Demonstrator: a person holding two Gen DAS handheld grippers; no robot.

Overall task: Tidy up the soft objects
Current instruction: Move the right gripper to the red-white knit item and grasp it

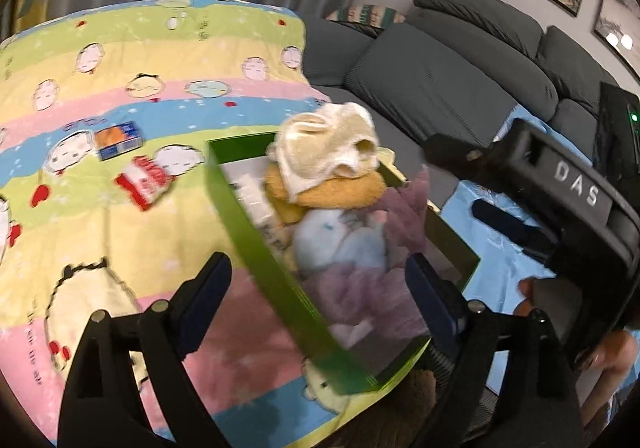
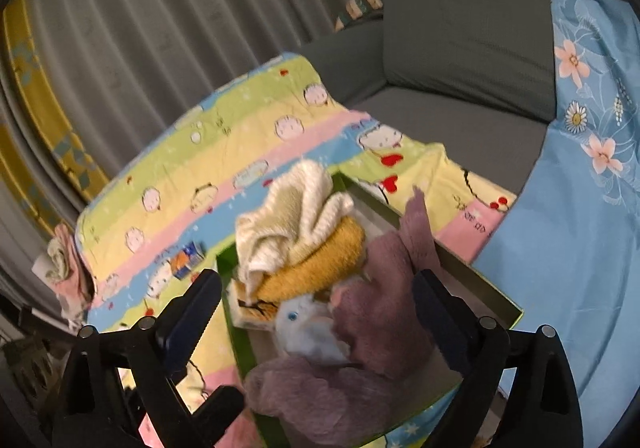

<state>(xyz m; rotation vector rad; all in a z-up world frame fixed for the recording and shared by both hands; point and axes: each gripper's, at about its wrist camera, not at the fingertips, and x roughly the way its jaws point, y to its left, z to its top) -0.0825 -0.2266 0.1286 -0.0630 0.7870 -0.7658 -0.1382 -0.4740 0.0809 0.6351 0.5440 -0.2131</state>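
A green box [image 1: 260, 244] lies on a cartoon-print blanket [image 1: 120, 80], piled with soft things. On top sits a cream towel [image 1: 328, 140] over a mustard towel [image 1: 344, 194]. Lower down lie a pale blue plush toy [image 1: 340, 244] and a purple plush [image 1: 360, 296]. My left gripper [image 1: 316, 276] hangs open above the box's near end, gripping nothing. My right gripper [image 2: 318, 288] is open too, held over the purple plush [image 2: 380, 308] and blue toy [image 2: 308, 332], with the cream towel [image 2: 296, 208] and mustard towel [image 2: 320, 264] beyond. Neither gripper's pads press on anything.
A blue-orange carton [image 1: 118, 140] and a red-white packet [image 1: 146, 180] lie on the blanket left of the box. A grey sofa [image 1: 440, 80] runs behind. A blue floral sheet [image 2: 580, 208] covers the right. Bundled cloths [image 2: 64, 260] sit at the blanket's far left. The right gripper's black body [image 1: 576, 188] looms right.
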